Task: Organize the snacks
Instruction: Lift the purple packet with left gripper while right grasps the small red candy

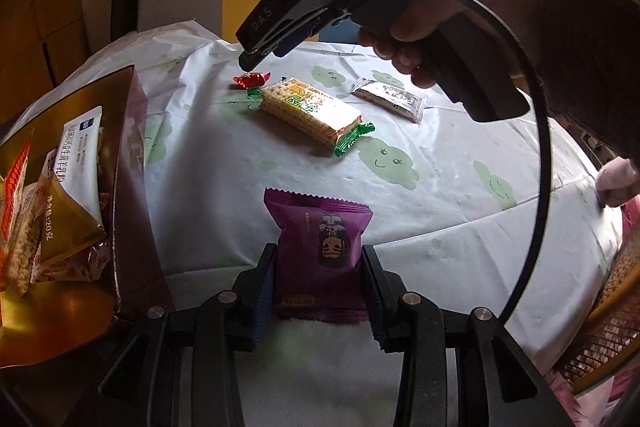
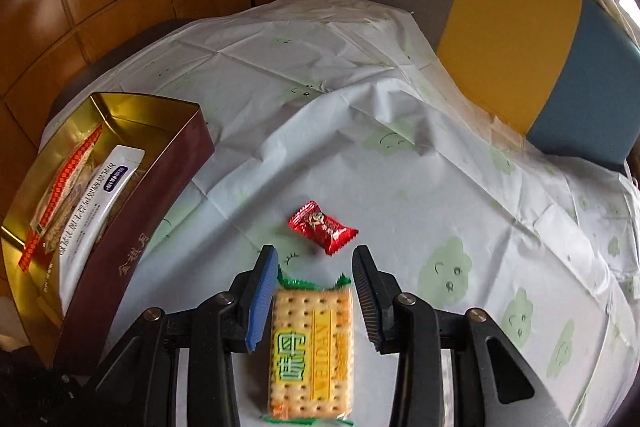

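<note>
Wood-panelled walls and a grey, yellow and blue upholstered chair (image 2: 500, 27) frame a tabletop (image 2: 320, 87) under a pale plastic cloth printed with green smiling clouds. At its left edge stands a maroon cardboard box with gold lining (image 2: 132, 203), already holding several packets.

Sorting is midway, by my reading. The left tool (image 1: 318, 267) is clenched on a purple foil snack pouch (image 1: 320, 247), its pads pressing both sides, near the box. The right tool (image 2: 316, 291) hangs released over a clear-wrapped pack of square crackers with green ends (image 2: 312, 351), jaws apart and not touching it. A small red candy (image 2: 323, 227) lies just beyond, and a white-and-brown bar wrapper (image 1: 388, 99) lies toward the far right edge.

Next, the pouch likely needs carrying over the box wall and dropping, while the right tool must lower squarely and close across the crackers' narrow width.
</note>
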Demonstrator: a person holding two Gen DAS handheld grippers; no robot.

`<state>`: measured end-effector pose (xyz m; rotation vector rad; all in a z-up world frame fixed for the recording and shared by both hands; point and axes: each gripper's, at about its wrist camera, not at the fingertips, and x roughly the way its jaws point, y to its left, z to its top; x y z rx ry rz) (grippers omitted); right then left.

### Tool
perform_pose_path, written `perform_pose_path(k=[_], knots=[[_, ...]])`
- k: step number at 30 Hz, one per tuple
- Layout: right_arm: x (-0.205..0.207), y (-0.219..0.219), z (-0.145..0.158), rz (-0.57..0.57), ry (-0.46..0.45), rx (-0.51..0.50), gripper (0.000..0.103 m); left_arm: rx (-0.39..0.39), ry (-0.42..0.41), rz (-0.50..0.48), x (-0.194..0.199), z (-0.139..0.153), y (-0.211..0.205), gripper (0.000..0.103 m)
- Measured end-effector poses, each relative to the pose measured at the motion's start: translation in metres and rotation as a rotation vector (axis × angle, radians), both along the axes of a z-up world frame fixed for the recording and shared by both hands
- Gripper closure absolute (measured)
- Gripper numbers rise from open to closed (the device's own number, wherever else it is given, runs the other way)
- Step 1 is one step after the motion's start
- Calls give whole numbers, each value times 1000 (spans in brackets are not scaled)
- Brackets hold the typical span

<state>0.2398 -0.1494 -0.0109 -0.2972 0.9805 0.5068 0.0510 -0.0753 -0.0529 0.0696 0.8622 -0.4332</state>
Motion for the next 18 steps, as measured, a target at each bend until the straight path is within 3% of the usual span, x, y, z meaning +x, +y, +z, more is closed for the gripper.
perform_pose_path(k=[8, 10, 11, 15, 18], knots=[[31, 36, -26, 154, -14, -181, 64, -17, 11, 3, 1, 0, 1, 63], [35, 41, -36, 162, 9, -234, 72, -20, 12, 3, 1, 0, 1, 62], [34, 41, -36, 163, 13, -222, 83, -20, 11, 4, 1, 0, 1, 62], [28, 36, -33, 113, 24, -209, 87, -21, 7, 5, 0, -1, 1, 62], [20, 19, -15, 35, 2, -140, 87, -21, 7, 6, 1, -1, 1, 62]])
